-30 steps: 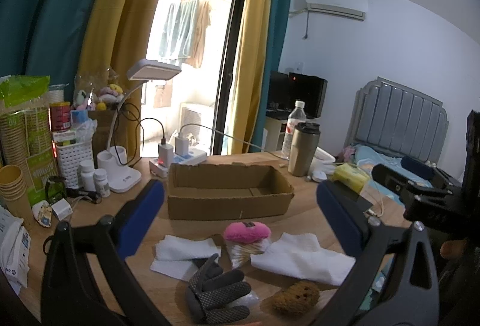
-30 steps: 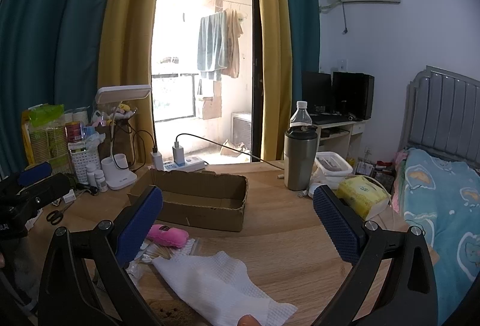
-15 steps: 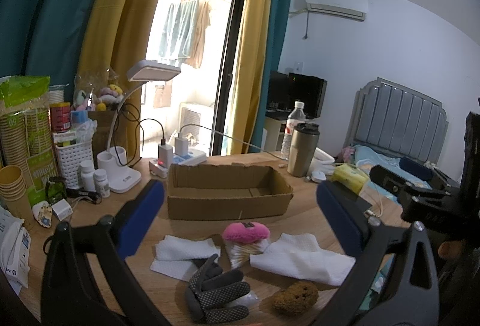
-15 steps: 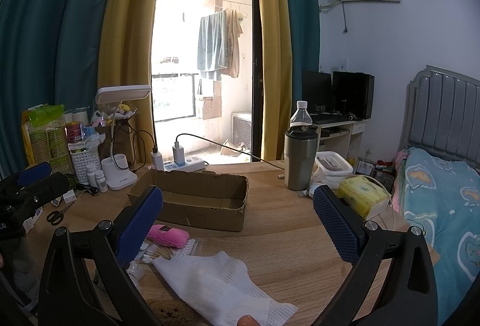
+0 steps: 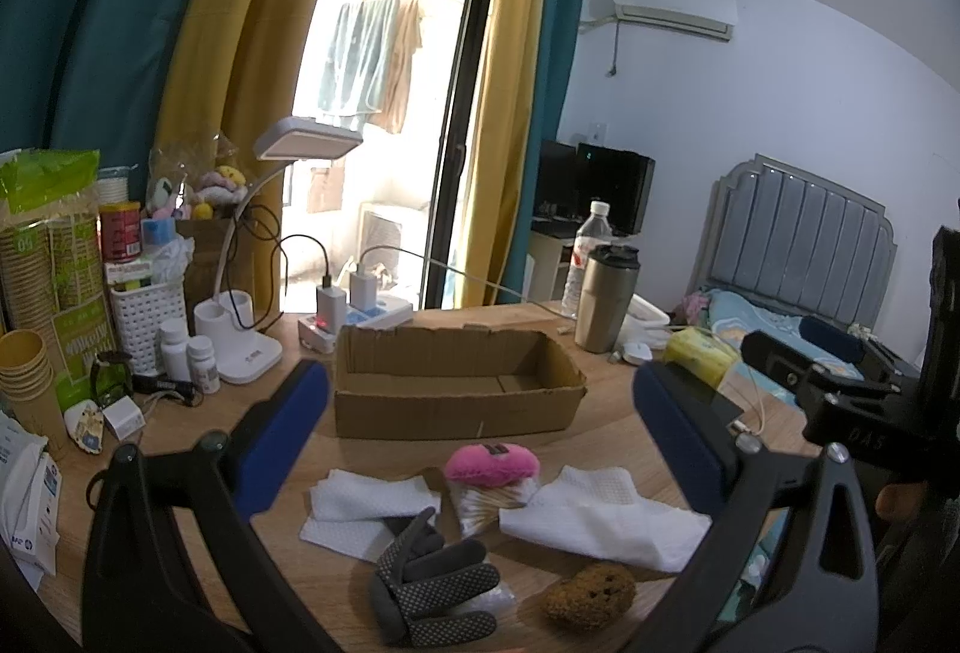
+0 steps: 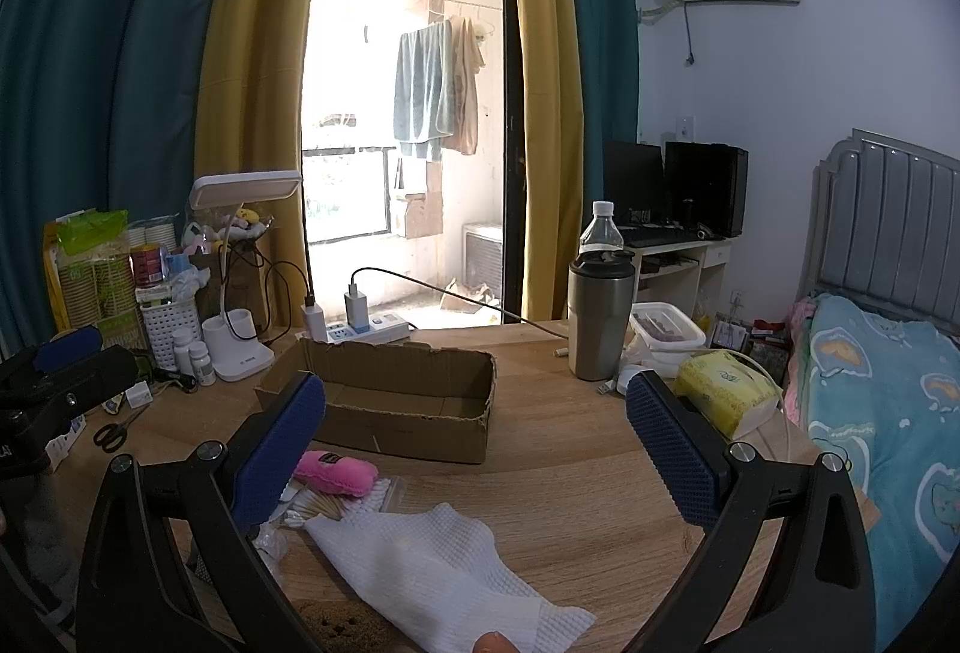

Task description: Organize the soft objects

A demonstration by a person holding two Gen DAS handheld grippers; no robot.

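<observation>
Both grippers, left (image 5: 480,440) and right (image 6: 477,440), stay spread wide and hold nothing, almost unmoved from a second ago. On the wooden table (image 6: 570,461) lie two white waffle cloths (image 5: 600,515), one pink plush toy (image 5: 492,464), one grey knitted glove (image 5: 435,587) and one brown sponge (image 5: 591,593). Behind them stands one empty cardboard box (image 5: 456,401); one steel tumbler (image 6: 600,320) is near.

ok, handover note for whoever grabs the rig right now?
Left gripper: open, holding nothing, above the table.
Right gripper: the same.
Brown cardboard box: looks empty.
In front of it on the wooden table: pink plush toy, two white waffle cloths, grey knit glove, brown sponge.
Done: nothing boxed.
Left: probably move all of them into the box.
</observation>
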